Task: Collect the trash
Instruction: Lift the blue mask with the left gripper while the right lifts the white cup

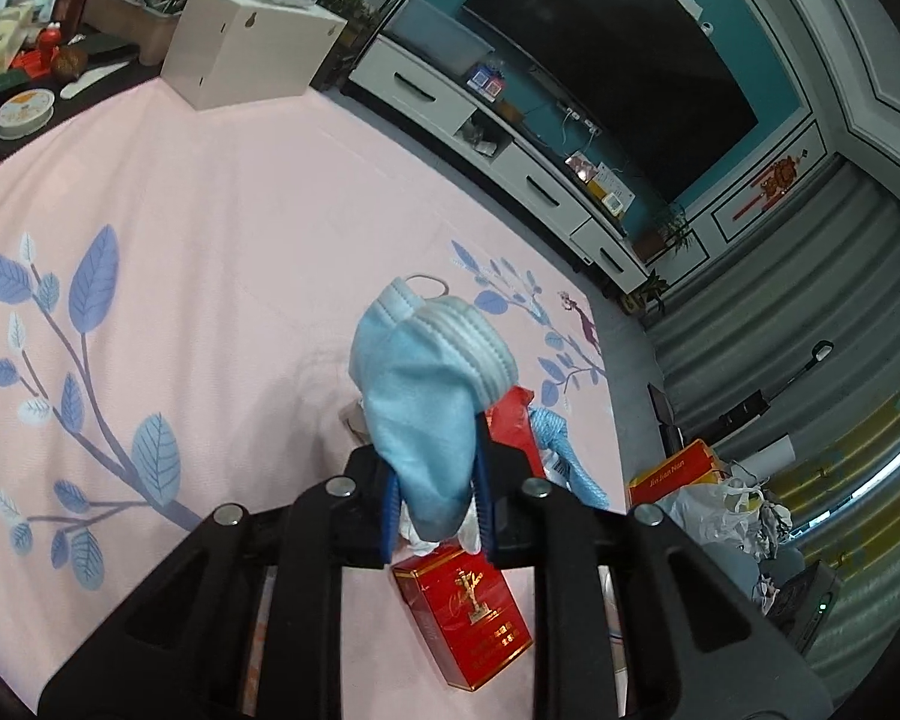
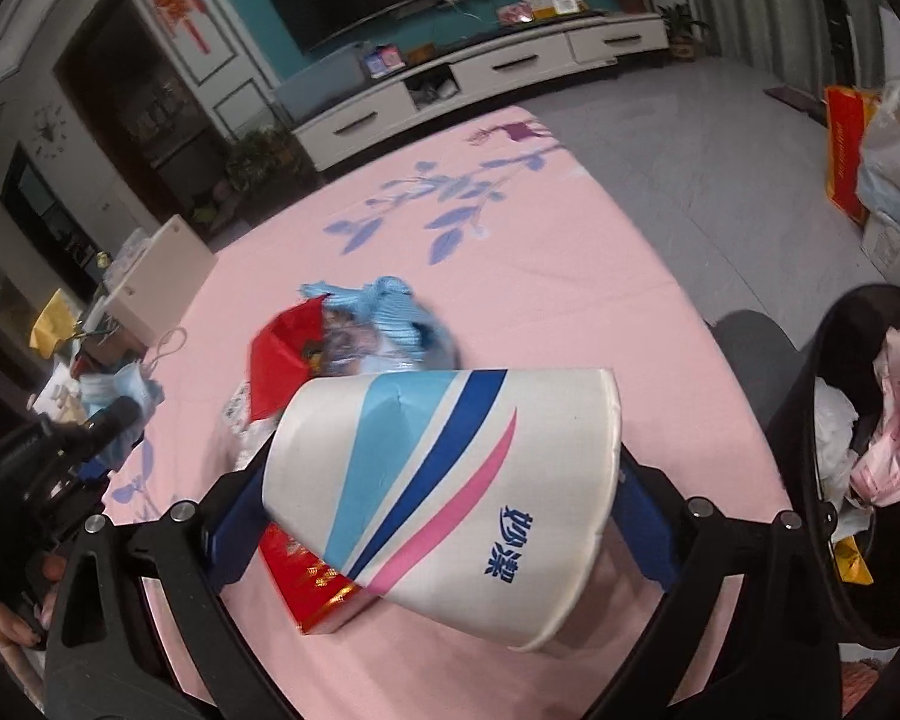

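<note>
2 claws, both clamped: my left gripper (image 1: 432, 498) pinches the face mask (image 1: 420, 384), my right gripper (image 2: 444, 516) squeezes the paper cup (image 2: 444, 492) beside the black bin (image 2: 834, 468); the crushed cup may slip out short.

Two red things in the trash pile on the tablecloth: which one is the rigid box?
The red cigarette box with gold print, nearest the left hand-held gripper. The other, the red wrapper, is crumpled and sits farther back in the pile.

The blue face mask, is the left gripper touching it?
Touching. In the left wrist view the left gripper has its blue fingers pressed against both sides of the blue face mask, pinching it above the pink cloth.
</note>
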Demonstrator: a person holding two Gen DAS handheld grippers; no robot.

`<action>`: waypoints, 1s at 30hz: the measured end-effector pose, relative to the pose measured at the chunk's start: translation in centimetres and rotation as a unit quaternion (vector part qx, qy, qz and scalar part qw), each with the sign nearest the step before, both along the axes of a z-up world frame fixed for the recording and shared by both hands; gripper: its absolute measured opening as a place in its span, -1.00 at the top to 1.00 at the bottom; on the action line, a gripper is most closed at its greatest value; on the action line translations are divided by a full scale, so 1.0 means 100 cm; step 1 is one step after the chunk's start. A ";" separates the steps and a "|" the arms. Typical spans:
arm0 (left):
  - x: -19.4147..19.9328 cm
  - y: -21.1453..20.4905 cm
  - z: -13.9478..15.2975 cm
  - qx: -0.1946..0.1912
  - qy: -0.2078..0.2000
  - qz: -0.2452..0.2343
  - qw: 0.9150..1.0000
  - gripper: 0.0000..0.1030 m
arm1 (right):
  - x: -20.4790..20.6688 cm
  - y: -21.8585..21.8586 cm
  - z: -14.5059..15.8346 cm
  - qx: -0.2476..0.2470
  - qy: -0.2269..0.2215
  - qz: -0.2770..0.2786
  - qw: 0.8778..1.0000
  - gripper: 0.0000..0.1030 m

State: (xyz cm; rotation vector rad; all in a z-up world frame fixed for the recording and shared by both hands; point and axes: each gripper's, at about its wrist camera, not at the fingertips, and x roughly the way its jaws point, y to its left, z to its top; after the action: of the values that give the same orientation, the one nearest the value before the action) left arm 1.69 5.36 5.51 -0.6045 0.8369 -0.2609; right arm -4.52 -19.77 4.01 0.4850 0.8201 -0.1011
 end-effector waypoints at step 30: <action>0.003 -0.036 -0.020 0.060 0.031 -0.039 0.997 0.60 | 0.020 0.023 -0.039 -0.085 0.055 0.034 0.994 -0.85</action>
State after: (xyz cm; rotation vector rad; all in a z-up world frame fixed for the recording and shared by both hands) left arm 2.02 1.77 3.54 -0.4698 0.9296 -0.2617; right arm -2.52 -17.43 0.07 0.2927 0.9274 -0.1339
